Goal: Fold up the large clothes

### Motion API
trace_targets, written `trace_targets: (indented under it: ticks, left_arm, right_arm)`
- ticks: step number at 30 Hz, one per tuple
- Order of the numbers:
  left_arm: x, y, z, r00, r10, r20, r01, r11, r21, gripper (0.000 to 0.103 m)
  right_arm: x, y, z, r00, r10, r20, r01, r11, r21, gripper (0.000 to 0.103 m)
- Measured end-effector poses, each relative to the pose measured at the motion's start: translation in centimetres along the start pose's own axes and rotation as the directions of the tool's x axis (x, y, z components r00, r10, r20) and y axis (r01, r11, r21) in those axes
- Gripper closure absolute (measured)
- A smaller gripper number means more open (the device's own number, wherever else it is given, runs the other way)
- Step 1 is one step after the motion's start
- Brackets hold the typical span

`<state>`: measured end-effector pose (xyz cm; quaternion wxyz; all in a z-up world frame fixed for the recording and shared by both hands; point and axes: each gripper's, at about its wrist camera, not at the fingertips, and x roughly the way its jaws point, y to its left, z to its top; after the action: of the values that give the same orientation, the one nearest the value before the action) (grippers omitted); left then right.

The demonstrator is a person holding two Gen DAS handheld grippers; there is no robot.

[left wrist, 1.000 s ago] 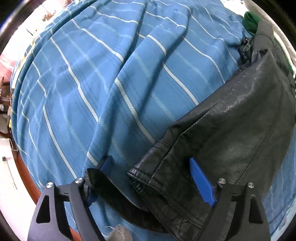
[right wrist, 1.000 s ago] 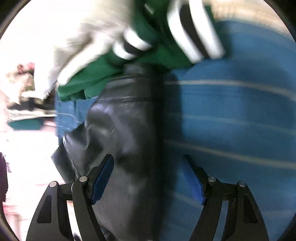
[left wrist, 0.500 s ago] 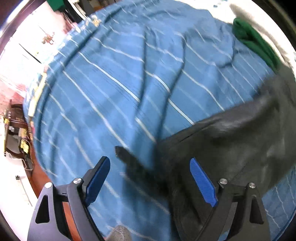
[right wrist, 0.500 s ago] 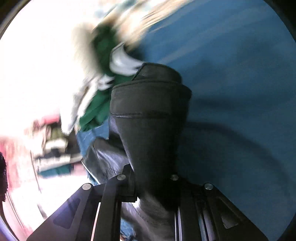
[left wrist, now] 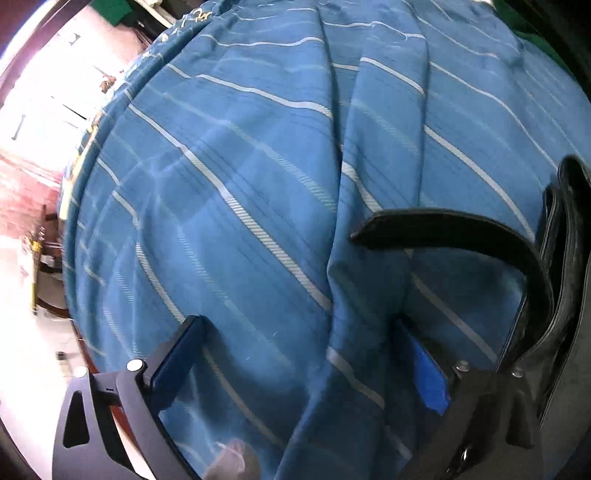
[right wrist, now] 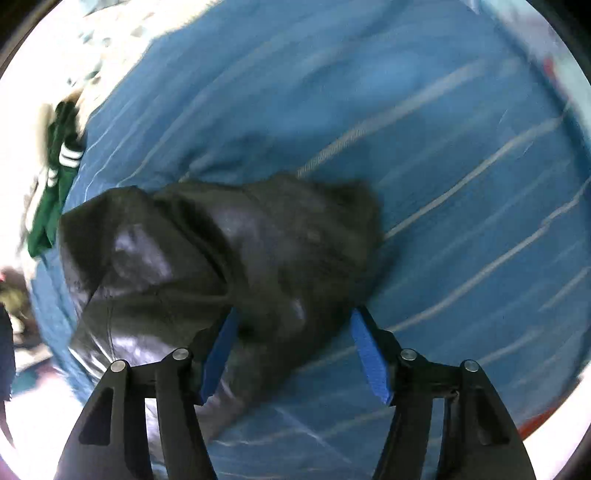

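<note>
A black leather jacket [right wrist: 207, 258] lies bunched on the blue striped bedspread [right wrist: 443, 155]. In the right wrist view my right gripper [right wrist: 291, 347] is open, its blue pads on either side of the jacket's near edge, not closed on it. In the left wrist view only the jacket's edge and a black strap [left wrist: 480, 236] show at the right. My left gripper [left wrist: 306, 354] is open and empty over a fold of the bedspread [left wrist: 258, 184], with the jacket just right of its right finger.
A green garment with white stripes [right wrist: 55, 177] lies at the bed's far left, and its corner shows in the left wrist view [left wrist: 532, 33]. The bed's edge and floor [left wrist: 33, 332] are at the left.
My right gripper was shut on the jacket half a second ago and has opened; the jacket now lies dropped in a heap. My left gripper has swung left, away from the jacket.
</note>
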<state>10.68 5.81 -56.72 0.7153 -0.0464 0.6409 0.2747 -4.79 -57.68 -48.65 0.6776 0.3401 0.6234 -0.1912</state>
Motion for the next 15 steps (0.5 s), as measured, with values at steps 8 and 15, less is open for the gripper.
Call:
trace_targets:
  ticks: [8,15]
  left_arm:
    - [-1.7,2.2,0.9,1.000,0.005,-0.011,-0.006,1.000,-0.015,0.000]
    - [-8.7,3.3,1.5,0.991,0.068,0.115,-0.063,0.997,-0.046,0.000]
  right_arm:
    - [-1.1,16.4,0.3,0.992,0.123,-0.009,-0.113,0.870,-0.480,0.077]
    - [10.1,23.1,6.2,0.995,-0.020,-0.100,-0.026,0.899,-0.438,0.080]
